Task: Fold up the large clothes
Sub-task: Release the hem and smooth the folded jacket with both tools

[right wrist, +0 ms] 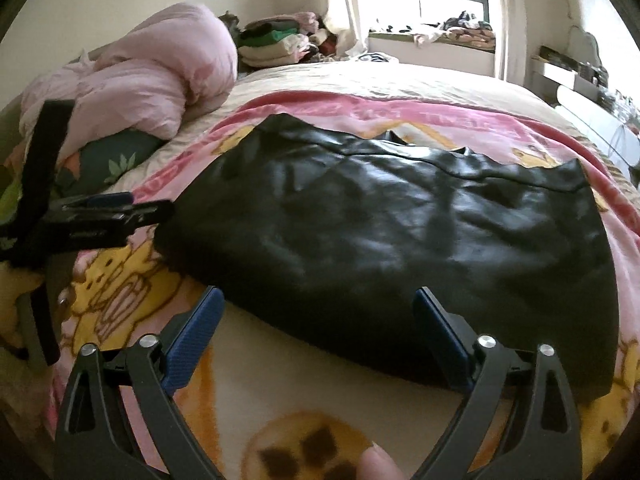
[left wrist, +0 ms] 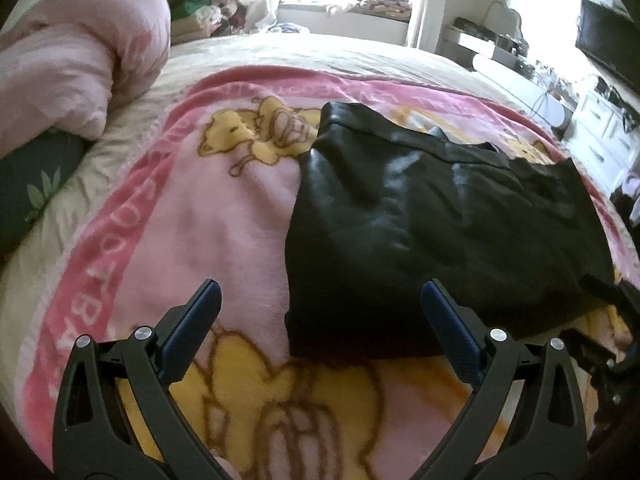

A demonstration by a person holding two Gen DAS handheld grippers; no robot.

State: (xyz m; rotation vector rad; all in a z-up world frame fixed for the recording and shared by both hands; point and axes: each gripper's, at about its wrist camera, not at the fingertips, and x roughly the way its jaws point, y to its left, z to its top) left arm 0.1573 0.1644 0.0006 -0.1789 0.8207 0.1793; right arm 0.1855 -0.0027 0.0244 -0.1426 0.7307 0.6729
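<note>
Now between folds, both tongs empty

Spread wide and holding nothing: left tongs [left wrist: 320,300] over the near left corner of the black garment [left wrist: 440,216], right tongs [right wrist: 316,304] over its near edge. Lying already doubled into a block on the pink cartoon blanket [left wrist: 224,216] atop the bed [left wrist: 360,52]. Probably next: pinching both near corners, carrying them toward the far edge. No containers visible.
</note>
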